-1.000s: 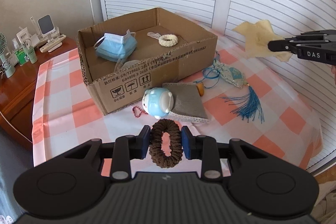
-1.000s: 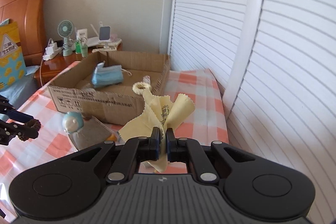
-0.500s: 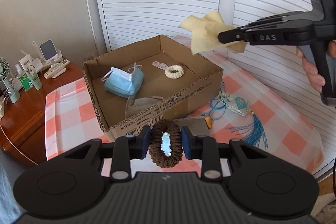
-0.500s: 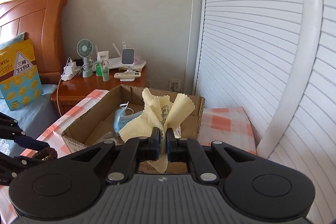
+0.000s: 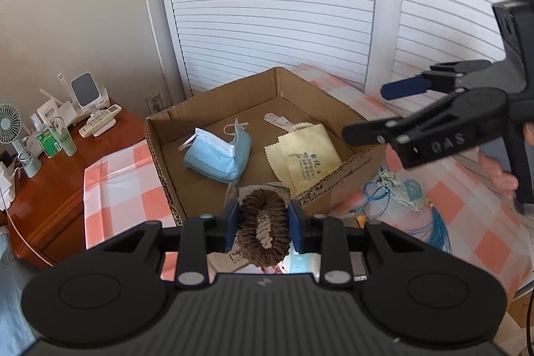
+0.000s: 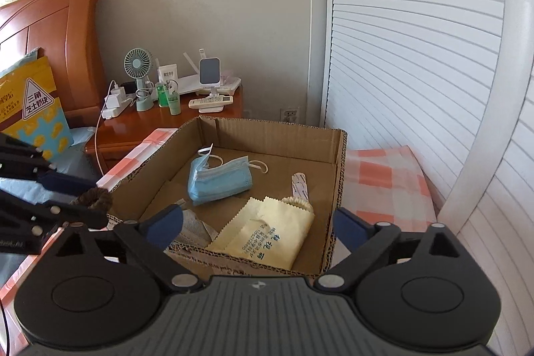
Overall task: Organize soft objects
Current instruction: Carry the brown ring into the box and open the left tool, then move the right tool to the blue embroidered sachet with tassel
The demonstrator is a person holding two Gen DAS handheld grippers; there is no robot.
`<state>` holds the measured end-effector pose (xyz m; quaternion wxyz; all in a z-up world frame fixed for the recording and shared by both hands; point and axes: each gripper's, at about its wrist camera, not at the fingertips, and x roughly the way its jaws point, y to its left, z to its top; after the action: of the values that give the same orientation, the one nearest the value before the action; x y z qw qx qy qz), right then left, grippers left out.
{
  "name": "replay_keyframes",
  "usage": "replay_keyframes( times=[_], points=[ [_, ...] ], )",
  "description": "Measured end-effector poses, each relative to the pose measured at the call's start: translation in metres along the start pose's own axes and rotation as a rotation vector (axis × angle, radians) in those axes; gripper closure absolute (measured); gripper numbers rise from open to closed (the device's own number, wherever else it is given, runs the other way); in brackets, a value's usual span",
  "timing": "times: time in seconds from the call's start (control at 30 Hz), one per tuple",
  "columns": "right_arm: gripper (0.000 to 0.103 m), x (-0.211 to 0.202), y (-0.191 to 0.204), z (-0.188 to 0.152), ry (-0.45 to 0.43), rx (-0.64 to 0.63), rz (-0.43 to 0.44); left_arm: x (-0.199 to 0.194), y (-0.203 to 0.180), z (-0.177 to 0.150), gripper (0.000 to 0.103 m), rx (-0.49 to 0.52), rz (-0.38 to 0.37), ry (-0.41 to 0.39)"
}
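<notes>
**Yellow cloth dropped in the box, brown scrunchie still to go**

We held our left gripper (image 5: 263, 227) clenched on a brown scrunchie (image 5: 262, 231), upright between the pads, above the near wall of the cardboard box (image 5: 337, 186). Our right gripper (image 6: 258, 224) had just been opening and hung released, nothing between its jaws, over the box's near right corner. The yellow cloth (image 6: 267, 231) lay flat on the box floor by that corner, partly covering a cream scrunchie (image 6: 298, 202). A blue face mask (image 6: 218, 181) lay mid-floor. Outside the box, on the checked tablecloth (image 5: 113, 186), a blue tasselled sachet (image 5: 405, 189) rested near its right wall.
</notes>
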<state>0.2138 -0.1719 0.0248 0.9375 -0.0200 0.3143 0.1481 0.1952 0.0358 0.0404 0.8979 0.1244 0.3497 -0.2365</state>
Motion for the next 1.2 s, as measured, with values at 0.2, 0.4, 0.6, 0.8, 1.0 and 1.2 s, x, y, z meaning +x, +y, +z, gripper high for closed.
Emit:
replay_keyframes(
  times=[0.2,0.4,0.6,0.8,1.0,1.2],
  points=[
    [0.000,-0.024,-0.001,-0.021,0.014,0.033,-0.070,0.014,0.000,0.025,0.073,0.022,0.003,-0.011],
    [0.000,-0.042,-0.003,-0.048,0.032,0.065,-0.157,0.037,-0.002,0.060,0.073,0.041,-0.010,-0.022],
    [0.000,-0.061,-0.008,-0.063,0.022,0.057,-0.220,0.079,-0.004,0.101,0.069,0.052,0.004,-0.006],
    [0.000,-0.067,-0.022,-0.079,0.046,0.096,-0.237,0.118,0.004,0.132,0.007,0.030,0.075,-0.018],
    [0.000,-0.067,-0.028,-0.088,0.063,0.132,-0.236,0.118,0.009,0.130,0.006,-0.001,0.095,-0.030],
    [0.000,-0.073,-0.017,-0.087,0.047,0.132,-0.225,0.093,0.004,0.119,0.003,0.027,0.109,-0.030]
  ],
)
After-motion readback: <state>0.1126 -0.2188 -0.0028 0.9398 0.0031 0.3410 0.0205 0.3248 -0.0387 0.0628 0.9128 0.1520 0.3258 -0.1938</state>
